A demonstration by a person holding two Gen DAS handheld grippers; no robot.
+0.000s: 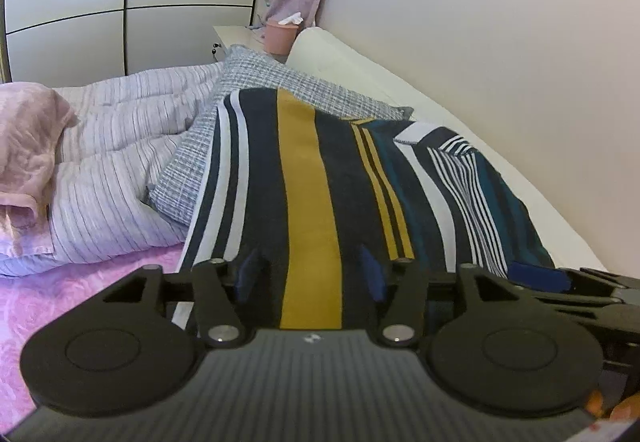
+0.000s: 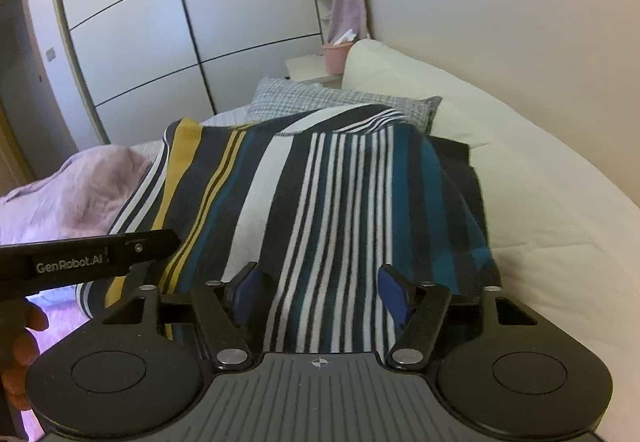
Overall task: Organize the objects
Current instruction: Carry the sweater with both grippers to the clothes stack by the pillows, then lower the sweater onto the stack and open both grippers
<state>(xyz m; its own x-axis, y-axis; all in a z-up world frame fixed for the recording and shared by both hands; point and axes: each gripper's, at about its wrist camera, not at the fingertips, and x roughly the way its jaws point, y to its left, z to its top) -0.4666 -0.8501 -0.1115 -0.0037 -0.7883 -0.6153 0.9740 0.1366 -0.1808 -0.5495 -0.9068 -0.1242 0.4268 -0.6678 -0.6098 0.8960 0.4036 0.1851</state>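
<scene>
A striped blanket [image 1: 308, 177], banded in navy, white, mustard and teal, is lying spread over a grey checked pillow [image 1: 256, 81] on the bed, its near edge reaching right under both tools. The left gripper [image 1: 310, 274] is hovering low over that near edge with its blue pads [image 1: 370, 274] standing apart, the mustard band running between them; the pads are not pressing the cloth. The right gripper [image 2: 320, 292] is sitting beside it over the finely striped part of the blanket, its jaws spread wide as well, with cloth lying between the fingers but nothing pinched. In the right wrist view the left tool's black body is crossing the left edge, with a person's fingers [image 2: 24, 346] wrapped beneath it. A pink crumpled cloth [image 1: 28, 137] is resting on the striped duvet [image 1: 120, 145] to the left. A white headboard cushion [image 2: 500, 145] is running along the wall, and a pink bin [image 1: 278, 35] is standing on the nightstand beyond the pillow.
</scene>
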